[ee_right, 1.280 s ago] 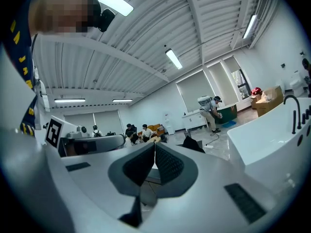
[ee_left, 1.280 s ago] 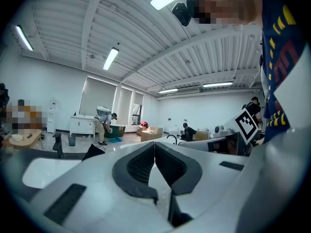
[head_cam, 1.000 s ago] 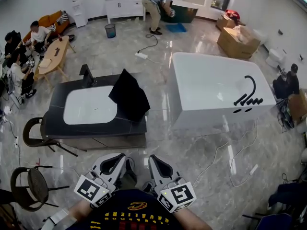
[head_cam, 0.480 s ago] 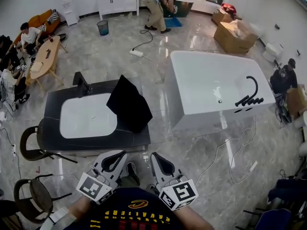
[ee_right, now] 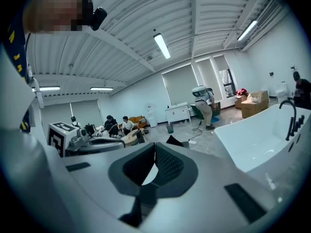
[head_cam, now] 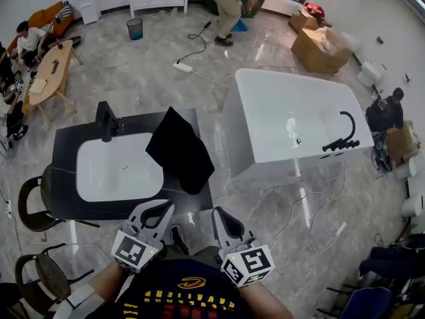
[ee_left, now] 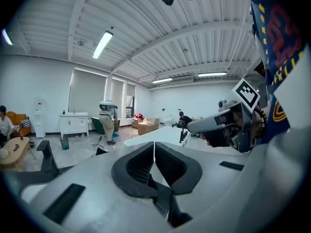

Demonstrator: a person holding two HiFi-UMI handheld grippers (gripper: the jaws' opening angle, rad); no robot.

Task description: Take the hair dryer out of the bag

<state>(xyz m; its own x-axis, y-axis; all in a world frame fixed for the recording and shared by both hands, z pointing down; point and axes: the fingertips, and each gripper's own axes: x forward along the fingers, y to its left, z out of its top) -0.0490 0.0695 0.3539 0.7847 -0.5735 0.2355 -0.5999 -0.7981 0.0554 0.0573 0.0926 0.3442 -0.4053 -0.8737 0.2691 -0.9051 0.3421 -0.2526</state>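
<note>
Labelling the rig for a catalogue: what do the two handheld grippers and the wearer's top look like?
Both the left gripper and right gripper have pale grey shells, black ribbed claw pads and a white cube bearing black square markers. The top is dark with yellow and red print.

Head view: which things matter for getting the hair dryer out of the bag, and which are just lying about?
For the job: black bag; left gripper; right gripper (both shut, empty). Hair dryer unseen.
Lying about: white bathtub; cardboard box; bin; power strip.
</note>
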